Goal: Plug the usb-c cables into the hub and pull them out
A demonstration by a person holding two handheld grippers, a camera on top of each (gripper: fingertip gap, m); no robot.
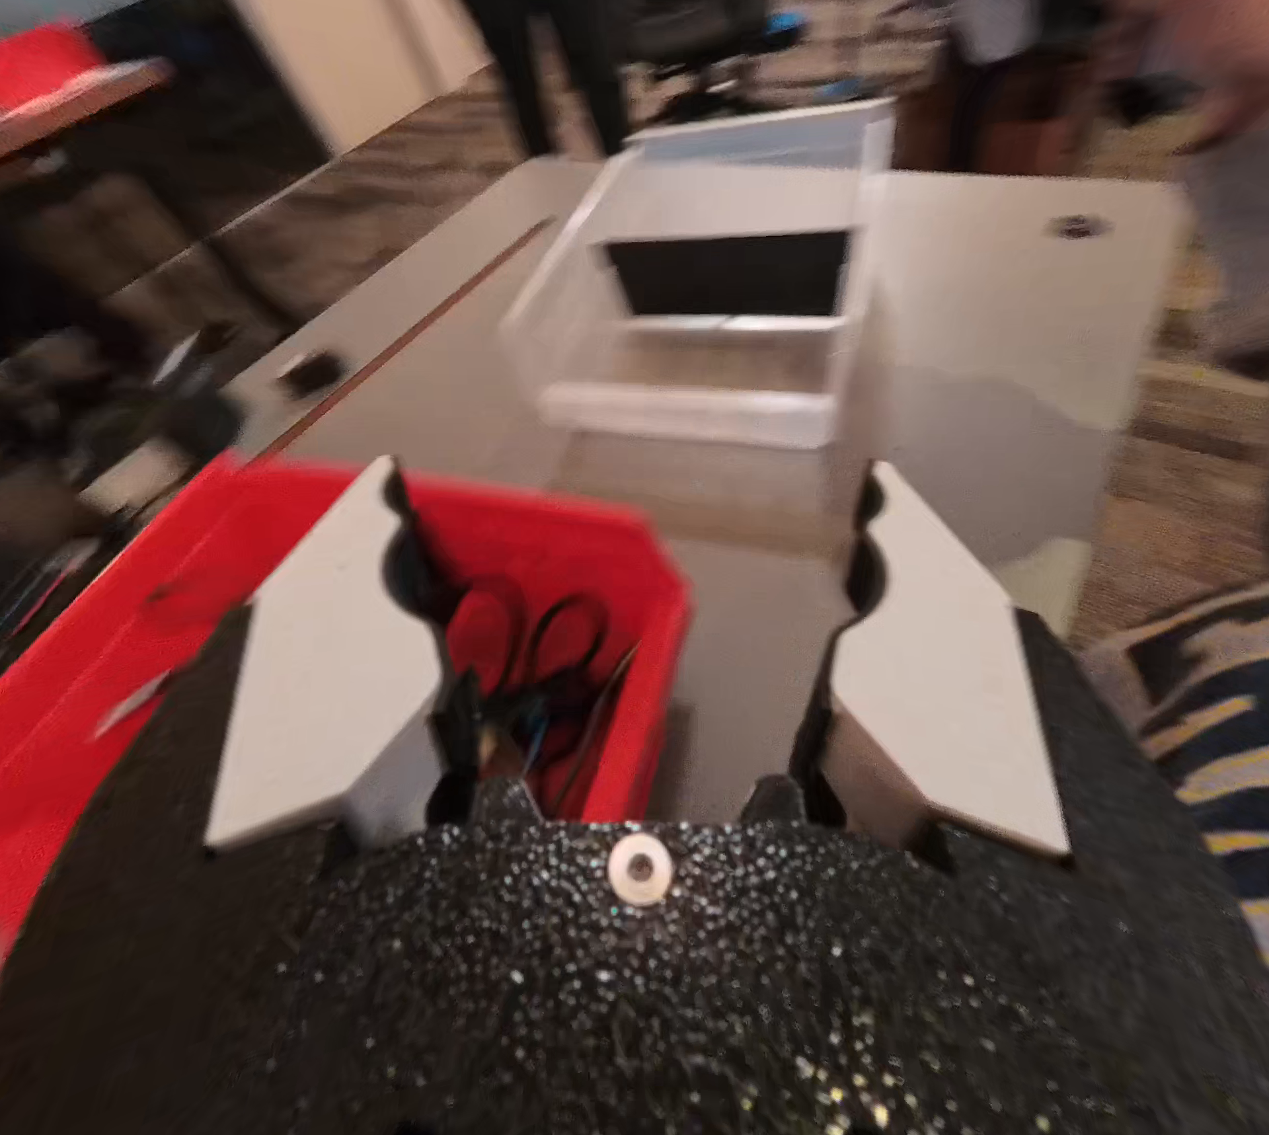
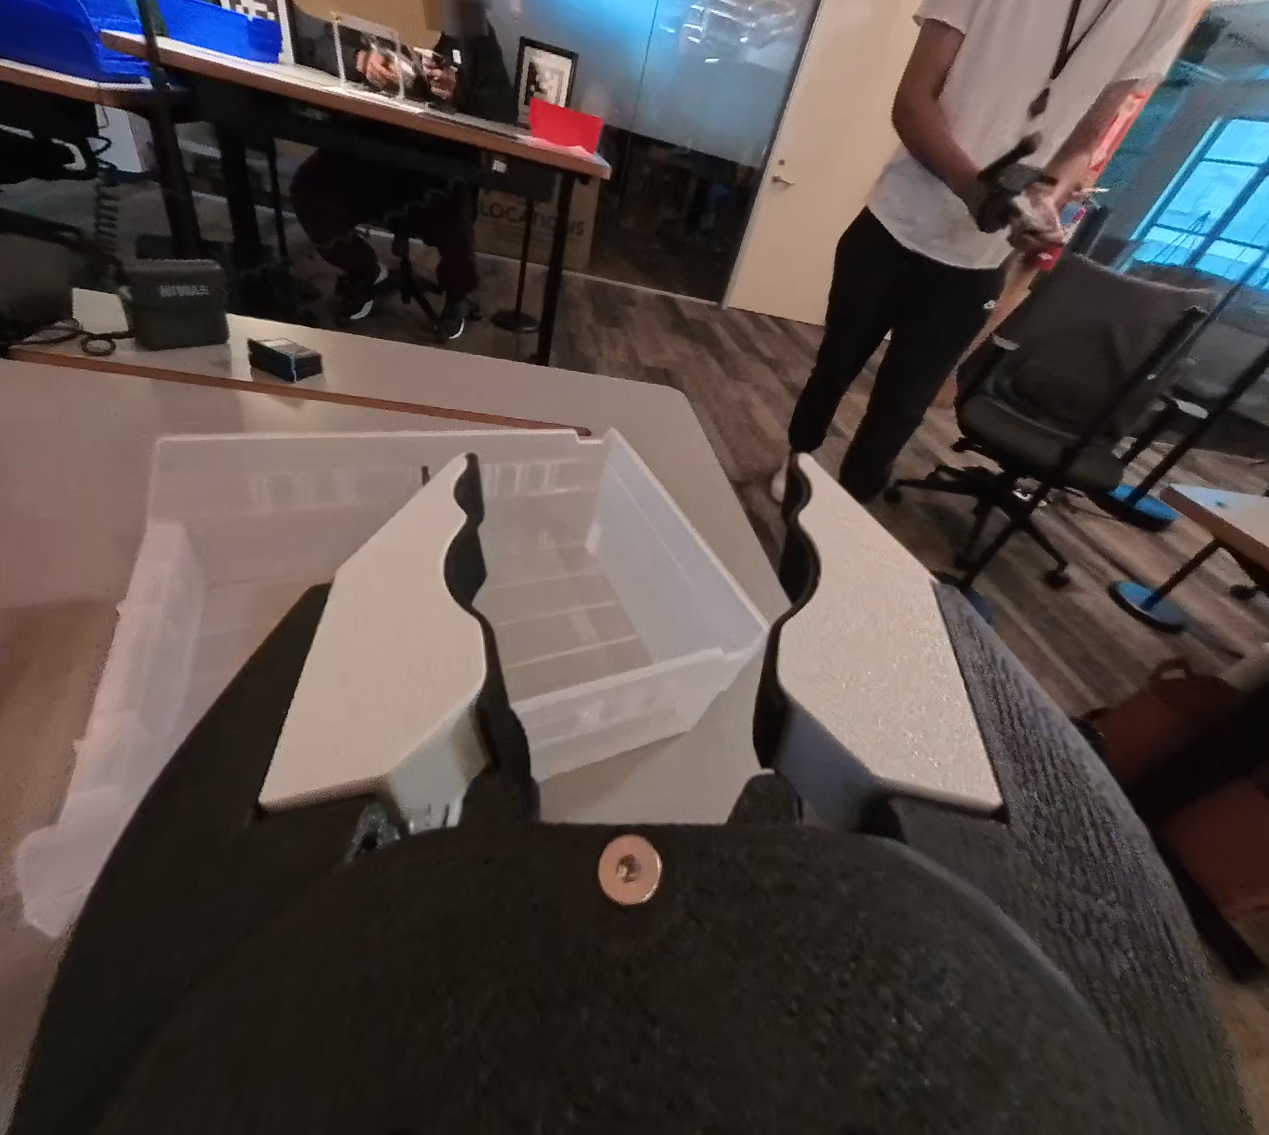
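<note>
Across the lower half of the left wrist view, the left gripper (image 1: 628,552) has its jaws spread wide and holds nothing. That picture is smeared by motion blur, so small things are hard to make out. At lower left sits a red bin (image 1: 226,559), cut off by the frame edge and partly hidden behind the left finger; dark coiled cables (image 1: 549,642) lie inside it. Whether they are usb-c cannot be told, and no hub can be made out in either view. Beyond, at frame centre, a clear plastic bin (image 1: 693,408) rests on the pale table (image 1: 996,291).

Filling the lower part of the right wrist view, the right gripper (image 2: 635,525) is also spread and empty, over the clear plastic bin (image 2: 659,559). A small dark box (image 2: 283,357) lies at left centre; its label is too small to read. A standing person (image 2: 961,175) occupies the upper right.
</note>
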